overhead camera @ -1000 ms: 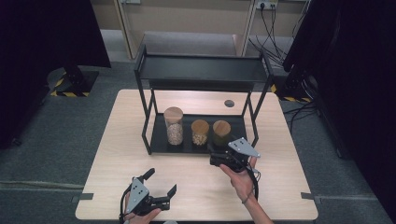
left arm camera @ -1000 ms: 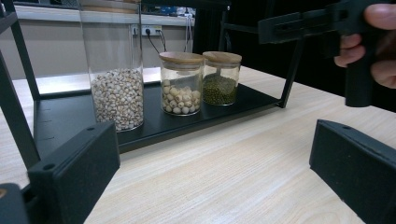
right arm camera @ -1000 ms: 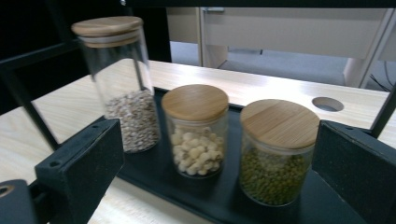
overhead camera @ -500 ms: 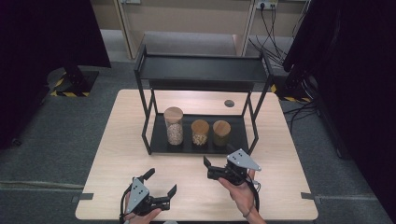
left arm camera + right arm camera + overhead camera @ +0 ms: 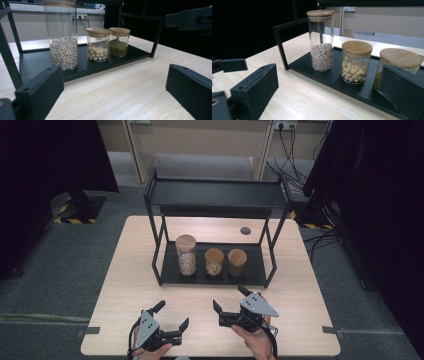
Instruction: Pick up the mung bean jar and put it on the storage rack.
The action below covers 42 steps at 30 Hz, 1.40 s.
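A black two-tier rack (image 5: 260,270) stands mid-table. Its lower shelf (image 5: 32,65) carries three cork-lidded glass jars: a tall one of pale grains (image 5: 186,255) (image 5: 63,37) (image 5: 321,40), a shorter one of white beans (image 5: 214,261) (image 5: 98,45) (image 5: 356,62), and one of green beans (image 5: 237,262) (image 5: 119,42) (image 5: 400,57). My left gripper (image 5: 171,316) (image 5: 115,95) rests open near the table's front edge, nothing between its jaws. My right gripper (image 5: 229,297) (image 5: 329,95) is open and empty in front of the rack, angled toward the jars.
The rack's top shelf (image 5: 217,194) is bare. A round grommet hole (image 5: 245,230) sits in the tabletop behind the rack. Bare wood (image 5: 200,295) lies between the rack and both grippers. Dark curtains and cables ring the table.
My right gripper has pulled back from the rack's front right toward the table's front edge and swung left. The left gripper has stayed put.
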### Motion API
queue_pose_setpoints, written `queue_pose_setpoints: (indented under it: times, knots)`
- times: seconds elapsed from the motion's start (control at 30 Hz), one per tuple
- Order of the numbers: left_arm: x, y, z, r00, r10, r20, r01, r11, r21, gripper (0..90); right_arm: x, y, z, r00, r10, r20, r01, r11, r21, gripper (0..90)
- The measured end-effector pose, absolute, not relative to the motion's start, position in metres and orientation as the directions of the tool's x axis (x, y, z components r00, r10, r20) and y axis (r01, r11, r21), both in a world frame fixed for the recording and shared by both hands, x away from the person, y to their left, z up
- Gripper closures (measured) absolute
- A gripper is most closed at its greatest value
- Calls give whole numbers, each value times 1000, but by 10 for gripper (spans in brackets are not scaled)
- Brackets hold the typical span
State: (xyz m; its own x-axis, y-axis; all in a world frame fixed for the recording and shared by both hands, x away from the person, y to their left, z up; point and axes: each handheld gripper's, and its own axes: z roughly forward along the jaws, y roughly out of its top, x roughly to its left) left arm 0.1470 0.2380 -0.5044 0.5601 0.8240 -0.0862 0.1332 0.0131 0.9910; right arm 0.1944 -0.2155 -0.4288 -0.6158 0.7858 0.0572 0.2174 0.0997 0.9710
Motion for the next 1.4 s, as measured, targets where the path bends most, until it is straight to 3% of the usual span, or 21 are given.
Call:
queue_pose_setpoints:
  times: [1.4]
  knots:
    - [146,238,-504,561,824,-80,123,13,992,11,169,-222,-454,-637,767,71,240,110,965,26]
